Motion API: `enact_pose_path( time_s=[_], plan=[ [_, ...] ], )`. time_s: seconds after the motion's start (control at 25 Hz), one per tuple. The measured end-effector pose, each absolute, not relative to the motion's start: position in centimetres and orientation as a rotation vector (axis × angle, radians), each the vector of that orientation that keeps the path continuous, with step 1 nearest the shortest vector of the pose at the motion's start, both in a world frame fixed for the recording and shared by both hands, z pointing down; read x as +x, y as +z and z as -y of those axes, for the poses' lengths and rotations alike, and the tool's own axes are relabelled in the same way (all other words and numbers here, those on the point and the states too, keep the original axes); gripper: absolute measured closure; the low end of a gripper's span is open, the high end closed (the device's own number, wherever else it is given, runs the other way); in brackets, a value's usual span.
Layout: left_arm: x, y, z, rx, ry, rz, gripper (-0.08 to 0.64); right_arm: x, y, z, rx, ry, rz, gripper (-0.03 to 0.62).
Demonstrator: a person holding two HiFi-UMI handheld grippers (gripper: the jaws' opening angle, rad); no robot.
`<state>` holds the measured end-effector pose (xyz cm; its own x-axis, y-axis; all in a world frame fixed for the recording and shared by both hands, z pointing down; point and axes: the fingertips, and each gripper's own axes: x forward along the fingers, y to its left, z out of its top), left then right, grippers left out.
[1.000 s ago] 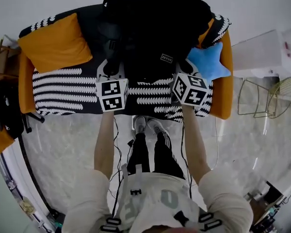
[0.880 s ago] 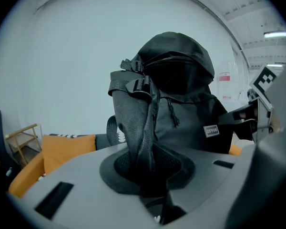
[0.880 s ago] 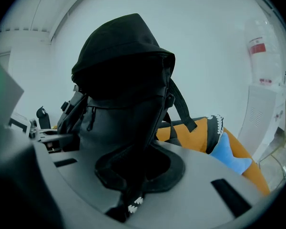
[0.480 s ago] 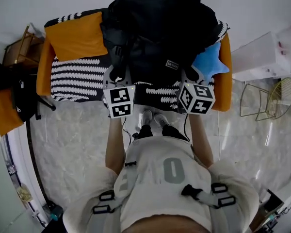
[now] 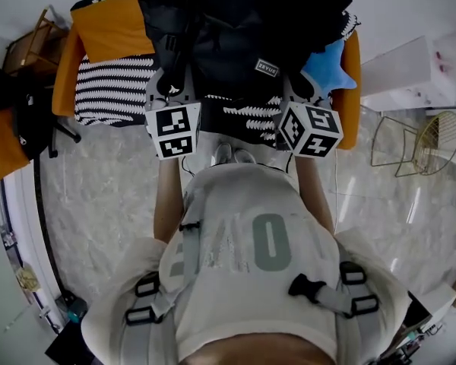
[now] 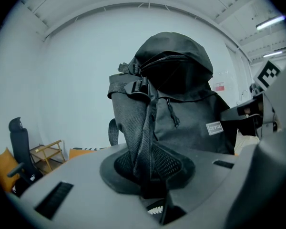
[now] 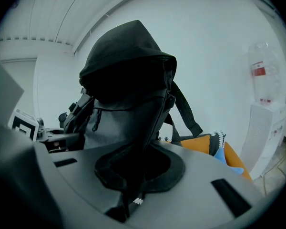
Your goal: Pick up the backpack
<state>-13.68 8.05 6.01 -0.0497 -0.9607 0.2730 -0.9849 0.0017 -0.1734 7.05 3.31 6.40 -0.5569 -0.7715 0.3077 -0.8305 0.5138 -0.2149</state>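
The backpack (image 5: 243, 29) runs off the head view's top edge. It hides the middle of the striped sofa (image 5: 110, 90) and part of the blue cushion (image 5: 330, 61). Its black fabric buries the tips of the fingers on the left gripper (image 6: 152, 192) and the right gripper (image 7: 131, 197). The person's torso covers the legs down to the shoes (image 5: 232, 154).

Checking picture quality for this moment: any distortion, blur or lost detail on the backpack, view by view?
Head view: wide-angle bending curves the floor, and the black backpack is underexposed, with few folds readable. Left gripper view: black vignette in the corners, with the backpack's weave and label fairly crisp. Right gripper view: the backpack is backlit by the pale wall, almost a silhouette.
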Motion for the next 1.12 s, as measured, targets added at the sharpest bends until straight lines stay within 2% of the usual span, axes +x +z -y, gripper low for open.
enact_pose_path(
  time_s=[1.12],
  plan=[
    [-14.3, 5.2, -9.9, 2.12, 0.403, 2.221, 0.483, 6.5, 4.9, -4.7, 1.373, 0.433, 2.648, 0.563]
  ],
)
